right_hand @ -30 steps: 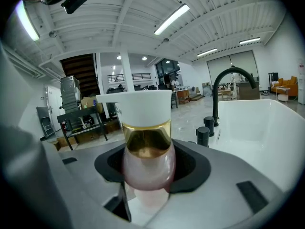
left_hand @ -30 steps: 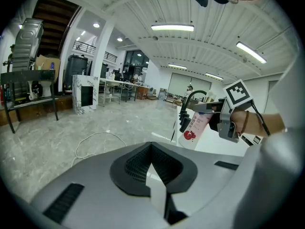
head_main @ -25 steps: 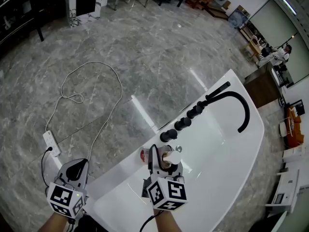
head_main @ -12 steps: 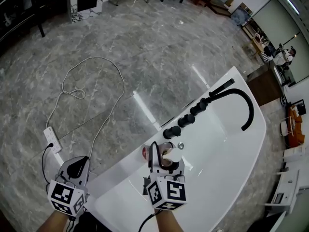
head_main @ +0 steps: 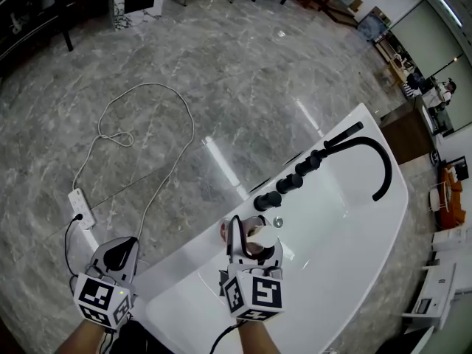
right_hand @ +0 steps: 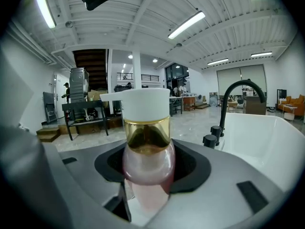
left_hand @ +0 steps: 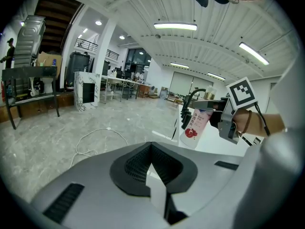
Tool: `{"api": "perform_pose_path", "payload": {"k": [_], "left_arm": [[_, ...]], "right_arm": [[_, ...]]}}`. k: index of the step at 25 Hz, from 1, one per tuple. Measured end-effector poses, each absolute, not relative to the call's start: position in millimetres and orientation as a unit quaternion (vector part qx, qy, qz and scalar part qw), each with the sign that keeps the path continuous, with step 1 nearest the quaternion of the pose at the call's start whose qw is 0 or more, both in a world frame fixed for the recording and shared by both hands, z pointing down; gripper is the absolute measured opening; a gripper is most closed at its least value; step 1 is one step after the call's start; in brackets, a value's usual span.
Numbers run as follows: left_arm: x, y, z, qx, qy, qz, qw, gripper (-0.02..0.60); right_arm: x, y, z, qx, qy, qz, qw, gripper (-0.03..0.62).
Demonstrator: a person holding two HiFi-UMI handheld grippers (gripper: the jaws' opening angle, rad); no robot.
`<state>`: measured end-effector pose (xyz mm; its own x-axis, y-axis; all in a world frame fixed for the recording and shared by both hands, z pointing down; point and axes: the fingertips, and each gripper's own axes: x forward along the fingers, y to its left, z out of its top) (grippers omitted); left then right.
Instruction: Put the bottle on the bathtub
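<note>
Head view looks steeply down on a white bathtub (head_main: 346, 227) set on a grey marble floor (head_main: 221, 72). We see the right gripper (head_main: 251, 243) over the tub's near rim, its jaws clamped on a bottle (head_main: 262, 234). The bottle has a white pump cap, a gold collar and a pale pink body. Just beyond the gripper's tips a row of black knobs (head_main: 287, 185) runs along the rim. Farther along that line a black curved faucet (head_main: 372, 157) arches over the basin.

Right gripper view shows the bottle (right_hand: 147, 163) filling the gap between the jaws, both pads pressing on its shoulder, with the cap pointing up and away from the camera. The knobs (right_hand: 212, 138) and faucet (right_hand: 238, 92) stand ahead and to the right of the jaws.

Left gripper (head_main: 119, 251) hangs well to the left of the right one, off the tub and over the floor. Its own view shows the left gripper (left_hand: 153, 151) with its jaws closed together and nothing between them. Ahead and to its right we see the bottle (left_hand: 194, 128) hanging tilted from the right gripper (left_hand: 224, 120), its base low over the tub rim. We cannot tell whether it touches the rim. A white cable (head_main: 158, 135) and a power strip (head_main: 81, 212) lie on the floor ahead of the left gripper.
</note>
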<state>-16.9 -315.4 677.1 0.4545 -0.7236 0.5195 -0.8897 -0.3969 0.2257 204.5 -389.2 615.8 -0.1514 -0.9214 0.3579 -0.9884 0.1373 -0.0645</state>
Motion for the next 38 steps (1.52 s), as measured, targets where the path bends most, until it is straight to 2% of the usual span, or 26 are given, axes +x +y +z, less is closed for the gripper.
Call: {"api": "perform_pose_path", "payload": {"k": [14,29,38], "left_arm": [[-22,-313,679,0.816,-0.496,0.169,0.245,0.003],[-24,-319,667,0.823,-0.489,0.171,0.234,0.003],[-30,-318,654,0.826,-0.485,0.182,0.222,0.003]], "right_arm": [[203,-394,618,0.645,-0.739,0.142,0.133,0.229],[202,-392,620,0.649,-0.735,0.16,0.117,0.233],[204,-381,610,0.647,-0.738,0.154,0.114,0.29]]}}
